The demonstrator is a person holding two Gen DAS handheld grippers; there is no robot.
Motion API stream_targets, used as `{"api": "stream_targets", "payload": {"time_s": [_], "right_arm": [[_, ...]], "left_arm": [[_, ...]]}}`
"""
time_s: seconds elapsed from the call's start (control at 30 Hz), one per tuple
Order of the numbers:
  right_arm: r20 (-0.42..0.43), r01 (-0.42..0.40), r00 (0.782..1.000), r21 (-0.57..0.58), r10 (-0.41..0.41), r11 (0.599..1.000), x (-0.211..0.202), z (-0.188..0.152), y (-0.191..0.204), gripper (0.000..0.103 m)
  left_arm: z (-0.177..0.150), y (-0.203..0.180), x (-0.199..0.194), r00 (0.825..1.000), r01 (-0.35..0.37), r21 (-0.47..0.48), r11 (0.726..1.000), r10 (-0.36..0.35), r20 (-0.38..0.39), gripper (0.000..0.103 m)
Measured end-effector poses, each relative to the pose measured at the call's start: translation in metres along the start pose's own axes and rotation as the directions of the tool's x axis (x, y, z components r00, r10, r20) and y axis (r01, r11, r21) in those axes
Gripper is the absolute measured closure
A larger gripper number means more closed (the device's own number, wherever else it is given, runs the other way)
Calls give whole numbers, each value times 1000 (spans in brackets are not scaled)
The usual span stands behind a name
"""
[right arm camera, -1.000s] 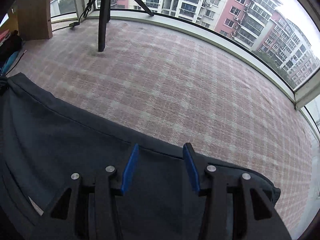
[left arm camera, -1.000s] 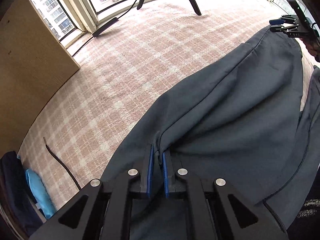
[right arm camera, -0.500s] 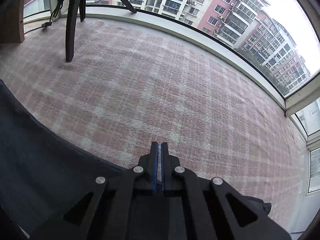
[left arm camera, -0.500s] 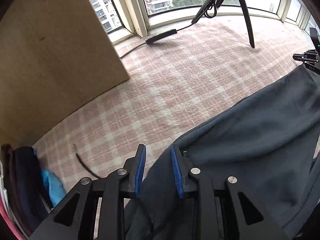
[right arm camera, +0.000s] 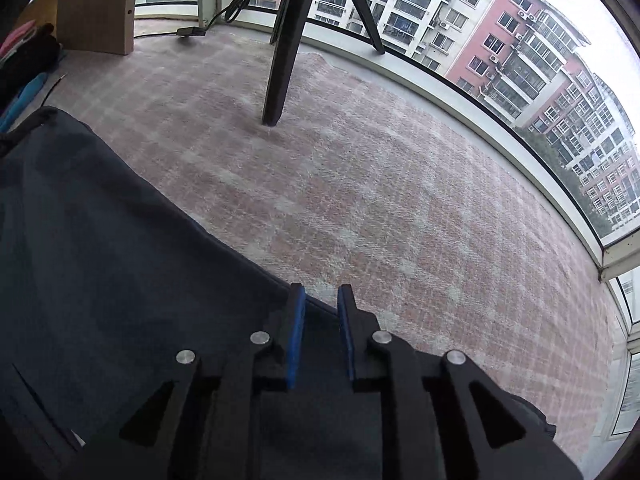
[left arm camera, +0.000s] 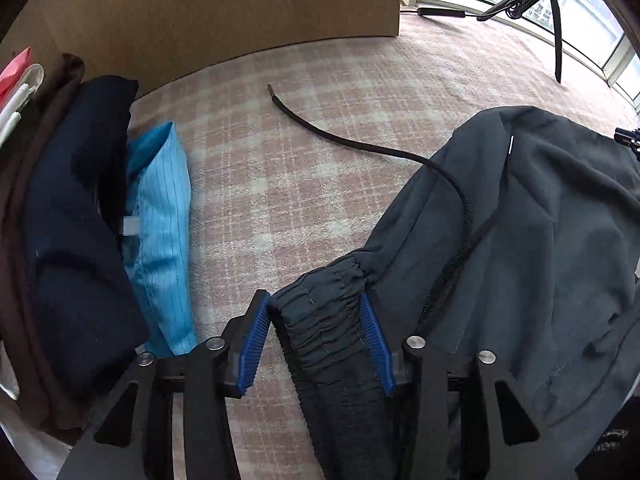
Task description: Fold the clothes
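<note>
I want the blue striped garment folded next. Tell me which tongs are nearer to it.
Left. The left tongs straddle the trousers' elastic waistband, right beside the blue striped garment. The right tongs sit at the trousers' far edge.

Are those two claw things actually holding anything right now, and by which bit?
The left gripper has the dark trousers' elastic waistband between its pads, though a firm pinch is unclear. The right gripper holds nothing.

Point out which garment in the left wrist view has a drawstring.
The dark grey trousers, elastic waistband between the left gripper's fingers; the navy and blue folded clothes show none.
</note>
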State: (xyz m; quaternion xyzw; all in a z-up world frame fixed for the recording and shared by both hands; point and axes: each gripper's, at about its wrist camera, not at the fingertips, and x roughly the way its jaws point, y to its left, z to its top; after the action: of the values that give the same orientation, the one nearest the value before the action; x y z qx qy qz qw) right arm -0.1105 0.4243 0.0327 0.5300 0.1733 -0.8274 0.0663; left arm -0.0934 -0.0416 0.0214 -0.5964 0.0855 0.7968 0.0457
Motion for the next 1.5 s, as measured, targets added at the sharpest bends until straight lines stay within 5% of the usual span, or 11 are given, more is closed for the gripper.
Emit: {"api": "stream_targets", "payload": {"time_s": [0.13, 0.2, 0.3, 0.37, 0.53, 0.8, 0.87, 1.03, 1.17, 1.27, 1.5], "right_arm": [[-18, 46, 999, -35, -46, 998, 7, -6, 11, 86], [-29, 47, 998, -8, -47, 999, 9, -8, 8, 86], [-11, 55, 998, 51, -55, 997, -8, -14, -2, 86], [25, 39, 999, 97, -41, 995, -34, -26, -14, 86], [94, 56, 992, 299, -88, 953, -97, -84, -81, 67], [-67, 197, 975, 699, -212, 687, -140, -228, -225, 67], [-52, 150, 984, 755, -170, 638, -156, -269, -231, 67], [-98, 193, 975, 821, -200, 538, -182, -372, -202, 67], [-161, 208, 975, 899, -152, 384, -172, -453, -183, 66], [-134, 157, 987, 938, -93, 310, -160, -484, -172, 66], [-104, 121, 991, 965, -83, 232, -156, -493, -160, 57]], "left_arm": [[5, 3, -19, 998, -20, -33, 999, 22, 64, 87], [10, 14, -19, 990, -123, -64, 990, 126, 62, 84], [9, 26, -6, 984, -177, -91, 980, 174, -34, 79], [4, 24, -17, 971, -239, -85, 967, 239, -9, 81], [-9, -9, -70, 976, -190, -44, 981, 194, 100, 67], [16, -111, -109, 985, -54, 199, 978, 20, 171, 60], [15, -137, -114, 985, -24, 249, 968, -19, 169, 60], [-26, -171, -122, 989, -23, 312, 950, -23, 143, 53], [-75, -151, -121, 996, 3, 170, 985, -17, 82, 52], [-116, -119, -120, 998, -21, 7, 1000, 21, 54, 52], [-203, -56, -107, 1000, -7, -307, 952, 2, -17, 49]]}}
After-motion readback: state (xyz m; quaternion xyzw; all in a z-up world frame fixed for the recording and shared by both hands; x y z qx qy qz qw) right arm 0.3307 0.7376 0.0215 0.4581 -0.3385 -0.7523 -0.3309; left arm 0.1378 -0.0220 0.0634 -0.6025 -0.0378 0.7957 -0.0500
